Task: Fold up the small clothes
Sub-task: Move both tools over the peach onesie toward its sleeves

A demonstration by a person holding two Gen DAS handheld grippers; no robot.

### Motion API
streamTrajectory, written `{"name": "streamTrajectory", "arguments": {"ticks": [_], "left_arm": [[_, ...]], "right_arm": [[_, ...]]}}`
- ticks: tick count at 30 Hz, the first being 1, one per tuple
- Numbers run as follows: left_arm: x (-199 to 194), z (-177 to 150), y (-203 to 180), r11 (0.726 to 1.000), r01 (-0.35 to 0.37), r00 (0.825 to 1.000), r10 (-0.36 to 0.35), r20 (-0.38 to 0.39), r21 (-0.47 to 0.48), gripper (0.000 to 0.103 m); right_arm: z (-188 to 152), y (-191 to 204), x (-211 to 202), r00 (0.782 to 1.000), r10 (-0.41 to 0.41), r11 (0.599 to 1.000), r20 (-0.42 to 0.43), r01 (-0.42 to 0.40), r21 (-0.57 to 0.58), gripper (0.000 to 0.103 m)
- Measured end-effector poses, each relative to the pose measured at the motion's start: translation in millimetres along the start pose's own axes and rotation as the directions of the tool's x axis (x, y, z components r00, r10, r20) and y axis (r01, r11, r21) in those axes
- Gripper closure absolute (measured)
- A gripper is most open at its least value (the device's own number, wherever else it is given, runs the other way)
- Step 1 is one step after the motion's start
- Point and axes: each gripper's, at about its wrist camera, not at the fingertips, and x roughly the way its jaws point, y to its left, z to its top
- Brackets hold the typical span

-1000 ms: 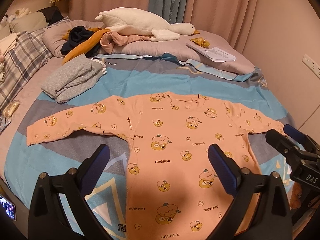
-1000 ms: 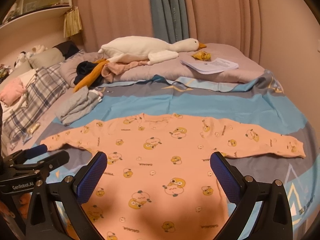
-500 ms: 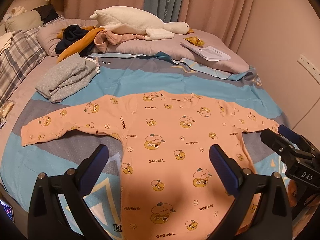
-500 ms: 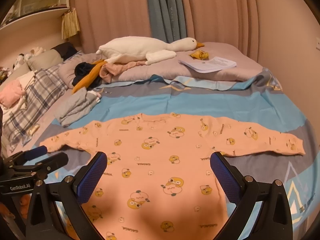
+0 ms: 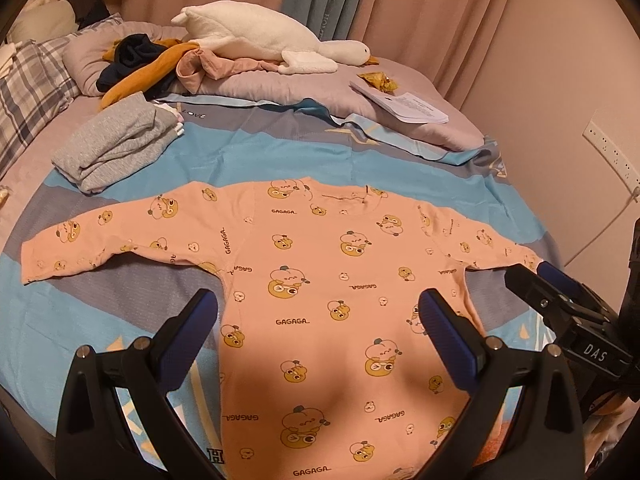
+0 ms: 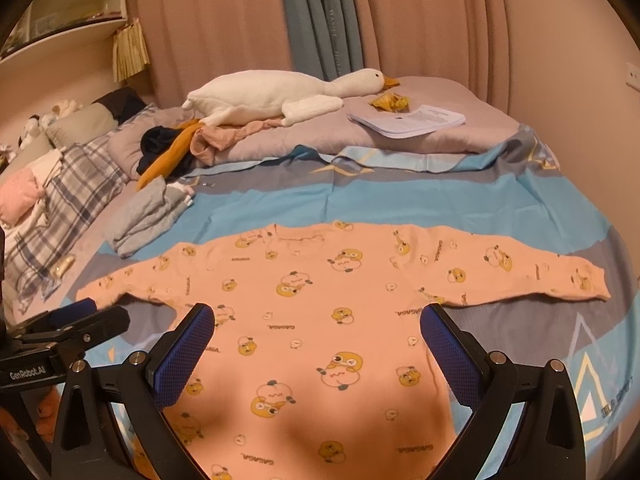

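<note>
- Bedroom, warm dim light; pink curtains (image 6: 440,20) along the back wall, with a blue-grey drape (image 6: 320,20) hanging between them.
- Bed (image 5: 280,160) fills both views, covered by a blue-and-grey patterned sheet.
- Pink long-sleeved top (image 5: 320,300) with a yellow cartoon print and "GAGAGA" lettering lies flat on the near half of the sheet, neck toward the pillows, both sleeves stretched straight out to the sides. Unfolded.
- Lavender pillows (image 6: 460,140) run across the head of the bed; a plaid pillow (image 6: 72,184) sits at the left side.
- White plush goose (image 6: 280,96) lies along the pillows, beak pointing right.
- Heap of loose clothes (image 5: 160,64), dark blue, mustard and dusty pink, touching the goose's tail end.
- Folded grey garment (image 5: 116,144) on the sheet, beyond the top's left sleeve and apart from it.
- Stack of printed papers (image 6: 408,120) on the right pillow, a small crumpled yellow wrapper (image 6: 390,101) just beside it.
- Left gripper (image 5: 318,312): blue-padded fingers spread wide above the top's body, touching nothing.
- Right gripper (image 6: 316,324): fingers likewise wide apart, hovering over the lower body of the top, empty. It also shows at the right edge of the left wrist view, near the right sleeve cuff.
</note>
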Motion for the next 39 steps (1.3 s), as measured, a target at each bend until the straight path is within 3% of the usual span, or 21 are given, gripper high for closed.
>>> {"name": "streamTrajectory", "arguments": {"ticks": [14, 39], "left_arm": [[4, 1, -5, 0.999, 0.05, 0.998, -0.05, -0.034, -0.002, 0.002], [17, 5, -12, 0.998, 0.067, 0.996, -0.066, -0.064, 0.017, 0.003]], "right_arm": [[0, -7, 1, 1.0, -0.001, 0.999, -0.017, 0.002, 0.032, 0.001], [1, -22, 3, 0.999, -0.013, 0.996, -0.031, 0.016, 0.092, 0.001]]}}
